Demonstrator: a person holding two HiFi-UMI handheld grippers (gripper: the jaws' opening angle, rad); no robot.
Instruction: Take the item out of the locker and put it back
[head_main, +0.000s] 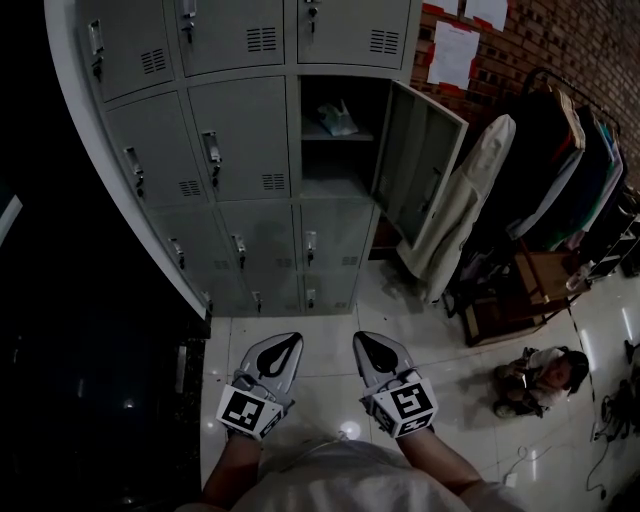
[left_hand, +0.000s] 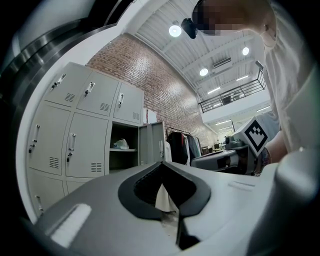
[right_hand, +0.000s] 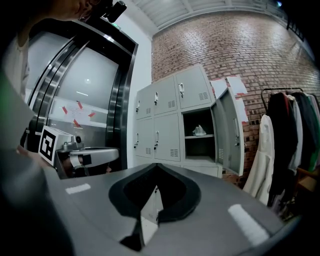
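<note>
A bank of grey lockers (head_main: 230, 150) stands ahead, with one compartment (head_main: 338, 140) open and its door (head_main: 420, 170) swung out to the right. On that compartment's shelf lies a small white item (head_main: 337, 118), which also shows in the left gripper view (left_hand: 120, 144) and in the right gripper view (right_hand: 199, 131). My left gripper (head_main: 291, 340) (left_hand: 162, 165) and right gripper (head_main: 362, 340) (right_hand: 156, 166) are held side by side low over the tiled floor, well short of the lockers. Both are shut with nothing in them.
A clothes rack (head_main: 565, 160) full of garments stands to the right, with a white coat (head_main: 462, 205) hanging near the open door. A low wooden stand (head_main: 520, 300) and a small figure (head_main: 545, 372) on the floor lie further right. A dark glass wall (head_main: 90, 380) runs along the left.
</note>
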